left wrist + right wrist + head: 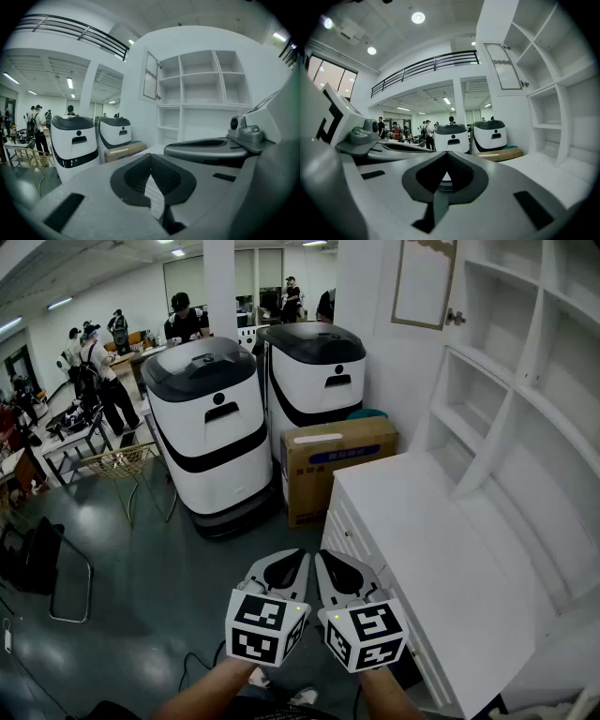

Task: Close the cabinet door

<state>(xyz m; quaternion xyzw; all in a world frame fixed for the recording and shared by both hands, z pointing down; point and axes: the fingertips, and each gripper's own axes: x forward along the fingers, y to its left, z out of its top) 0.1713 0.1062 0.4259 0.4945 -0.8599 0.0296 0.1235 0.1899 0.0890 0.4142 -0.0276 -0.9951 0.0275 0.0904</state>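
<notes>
The white cabinet (525,381) fills the right side, its shelves bare. Its door (424,282) stands swung open at the top, above the shelves' left edge; it also shows as the door (150,76) in the left gripper view and the door (502,65) in the right gripper view. My left gripper (292,561) and right gripper (328,562) hang side by side low in the middle, far short of the door. The left gripper (151,157) is shut on nothing, its jaws meeting at the tip. The right gripper (446,154) is shut and empty as well.
A white counter (422,540) juts out below the shelves, just right of the grippers. A cardboard box (333,465) and two white-and-black machines (211,418) stand ahead on the grey floor. A wire basket cart (117,463), a chair (42,563) and several people are at left.
</notes>
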